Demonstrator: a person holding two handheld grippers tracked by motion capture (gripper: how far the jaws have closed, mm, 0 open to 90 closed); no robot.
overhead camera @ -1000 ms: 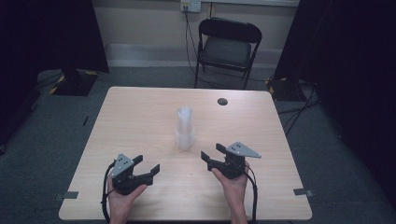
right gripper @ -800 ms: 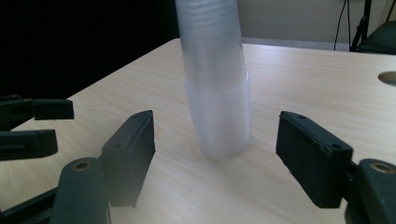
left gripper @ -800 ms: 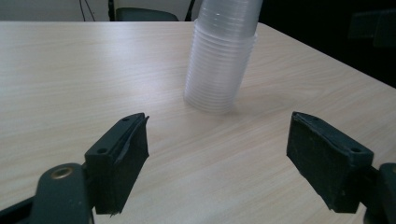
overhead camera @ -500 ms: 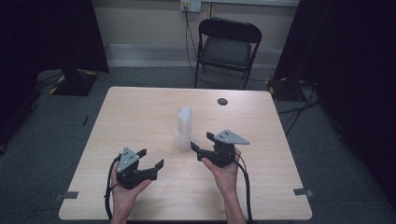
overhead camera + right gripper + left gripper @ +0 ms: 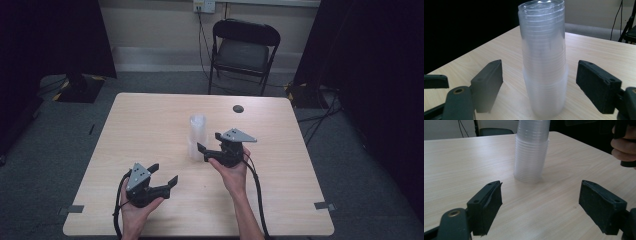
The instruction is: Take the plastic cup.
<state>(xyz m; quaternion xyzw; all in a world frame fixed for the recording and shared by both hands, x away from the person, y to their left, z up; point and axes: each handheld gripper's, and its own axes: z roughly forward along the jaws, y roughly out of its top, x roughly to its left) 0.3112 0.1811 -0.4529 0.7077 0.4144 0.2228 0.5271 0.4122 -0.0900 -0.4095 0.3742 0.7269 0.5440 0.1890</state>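
While the left claw (image 5: 162, 174) waits spread near the front edge, the right claw (image 5: 209, 145), jaws just widened, flanks the upright cup stack (image 5: 197, 137) untouched.

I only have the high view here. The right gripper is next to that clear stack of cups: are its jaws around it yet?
Observer: In the right gripper view the stack of cups stands between the open jaws of the right gripper, with gaps on both sides; the jaws have just been opening.
Operator: One cup or many?
Observer: Many, nested upside down; the rims show as rings.
Operator: And the left gripper?
Observer: The left gripper is open, facing the stack from farther back.
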